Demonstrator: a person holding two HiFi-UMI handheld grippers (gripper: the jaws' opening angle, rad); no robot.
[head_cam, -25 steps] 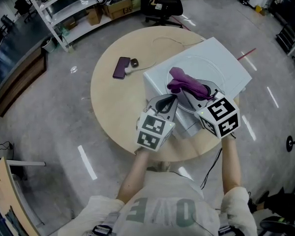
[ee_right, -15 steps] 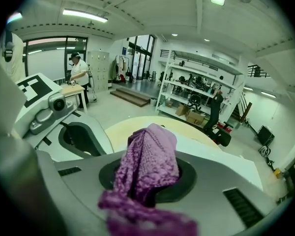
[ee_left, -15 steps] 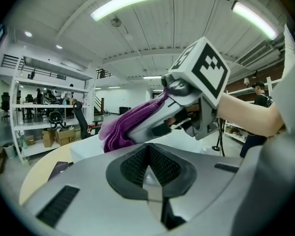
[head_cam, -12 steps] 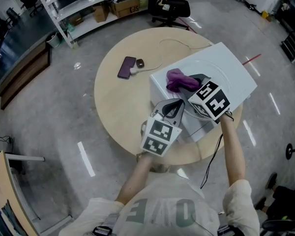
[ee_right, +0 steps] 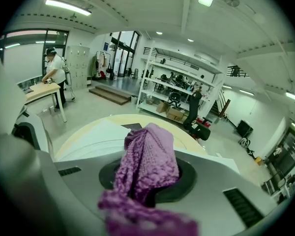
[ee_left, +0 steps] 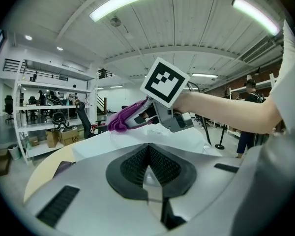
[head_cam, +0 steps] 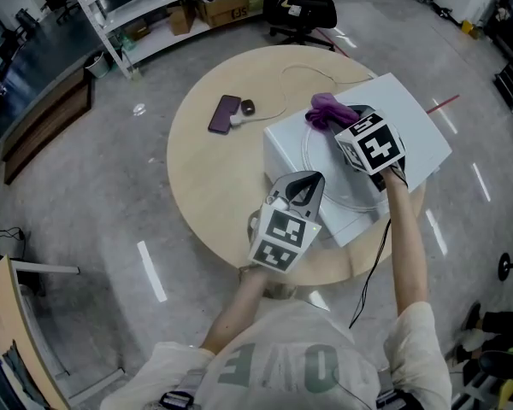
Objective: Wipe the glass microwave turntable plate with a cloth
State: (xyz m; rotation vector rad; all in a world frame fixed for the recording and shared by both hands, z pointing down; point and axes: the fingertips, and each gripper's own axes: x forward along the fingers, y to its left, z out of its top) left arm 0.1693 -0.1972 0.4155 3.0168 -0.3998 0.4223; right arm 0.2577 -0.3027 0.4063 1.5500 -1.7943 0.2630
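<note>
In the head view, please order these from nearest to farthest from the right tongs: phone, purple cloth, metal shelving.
1. Purple cloth: gripped in the right tongs themselves.
2. Phone: lying on the round table, to the tongs' left.
3. Metal shelving: beyond the table, at the view's upper left.

purple knitted cloth (head_cam: 327,109), clear plate (head_cam: 333,179), white box (head_cam: 415,135), tan table (head_cam: 205,178), black-and-white patterned marker cubes (head_cam: 372,142).
</note>
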